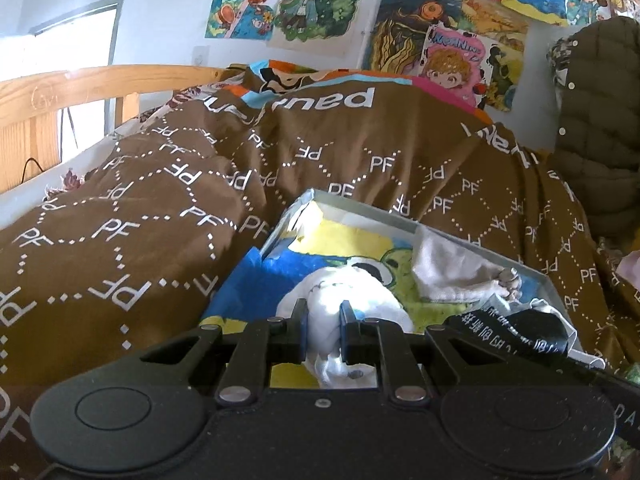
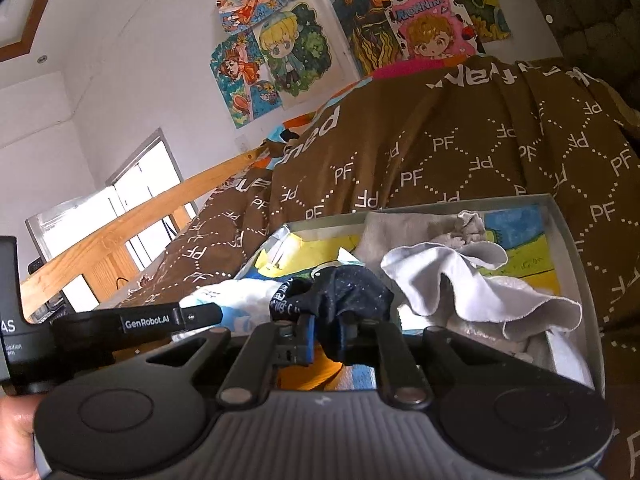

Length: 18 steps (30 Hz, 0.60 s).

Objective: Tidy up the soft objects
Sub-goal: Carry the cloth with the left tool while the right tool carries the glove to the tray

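A shallow grey box lined with a colourful drawing lies on the bed. My left gripper hangs low over the box's near end, shut on a bunched white cloth. My right gripper is beside it over the same box, its fingers shut on a black speckled cloth with a printed band. That black cloth also shows at the right of the left wrist view. A pale grey cloth lies crumpled inside the box, with a small grey sock behind it.
A brown blanket printed with PF letters covers the bed around the box. A wooden bed rail runs along the left, and a quilted olive jacket hangs at the right. Drawings cover the wall. A hand grips the right handle.
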Available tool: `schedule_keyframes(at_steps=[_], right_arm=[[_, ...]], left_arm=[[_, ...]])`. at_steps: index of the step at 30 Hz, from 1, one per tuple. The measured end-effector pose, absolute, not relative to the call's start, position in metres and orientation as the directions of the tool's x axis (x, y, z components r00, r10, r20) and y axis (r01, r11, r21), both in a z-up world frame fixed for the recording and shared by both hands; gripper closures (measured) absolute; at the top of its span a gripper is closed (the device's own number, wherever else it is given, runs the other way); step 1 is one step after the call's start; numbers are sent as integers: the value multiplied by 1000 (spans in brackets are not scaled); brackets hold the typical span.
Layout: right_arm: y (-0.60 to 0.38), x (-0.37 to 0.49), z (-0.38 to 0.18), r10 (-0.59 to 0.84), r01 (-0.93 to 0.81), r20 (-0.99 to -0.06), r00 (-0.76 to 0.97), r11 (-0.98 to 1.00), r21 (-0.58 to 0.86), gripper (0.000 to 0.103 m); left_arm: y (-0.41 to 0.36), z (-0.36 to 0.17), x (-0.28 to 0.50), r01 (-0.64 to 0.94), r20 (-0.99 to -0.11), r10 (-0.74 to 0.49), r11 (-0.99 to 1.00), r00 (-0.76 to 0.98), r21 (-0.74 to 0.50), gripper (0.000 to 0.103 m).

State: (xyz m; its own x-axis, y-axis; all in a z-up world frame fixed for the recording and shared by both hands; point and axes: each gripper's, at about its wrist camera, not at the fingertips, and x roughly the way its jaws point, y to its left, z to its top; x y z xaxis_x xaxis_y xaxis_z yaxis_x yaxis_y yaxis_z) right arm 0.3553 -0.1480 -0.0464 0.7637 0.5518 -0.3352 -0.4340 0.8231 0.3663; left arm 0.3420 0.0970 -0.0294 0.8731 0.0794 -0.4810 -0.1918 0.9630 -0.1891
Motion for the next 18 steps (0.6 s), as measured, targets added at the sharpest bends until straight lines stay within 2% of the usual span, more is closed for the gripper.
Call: schedule_keyframes(at_steps=[9, 18], right_arm=[[-149, 357, -47, 542, -416, -353, 762, 829, 375, 83], [-151, 360, -46, 528, -394, -386, 756, 838, 377, 63]], left_arm=[[94, -35, 341, -187, -497, 73, 965, 865, -184, 84], [90, -35, 339, -185, -503, 73, 966, 861, -178, 77]])
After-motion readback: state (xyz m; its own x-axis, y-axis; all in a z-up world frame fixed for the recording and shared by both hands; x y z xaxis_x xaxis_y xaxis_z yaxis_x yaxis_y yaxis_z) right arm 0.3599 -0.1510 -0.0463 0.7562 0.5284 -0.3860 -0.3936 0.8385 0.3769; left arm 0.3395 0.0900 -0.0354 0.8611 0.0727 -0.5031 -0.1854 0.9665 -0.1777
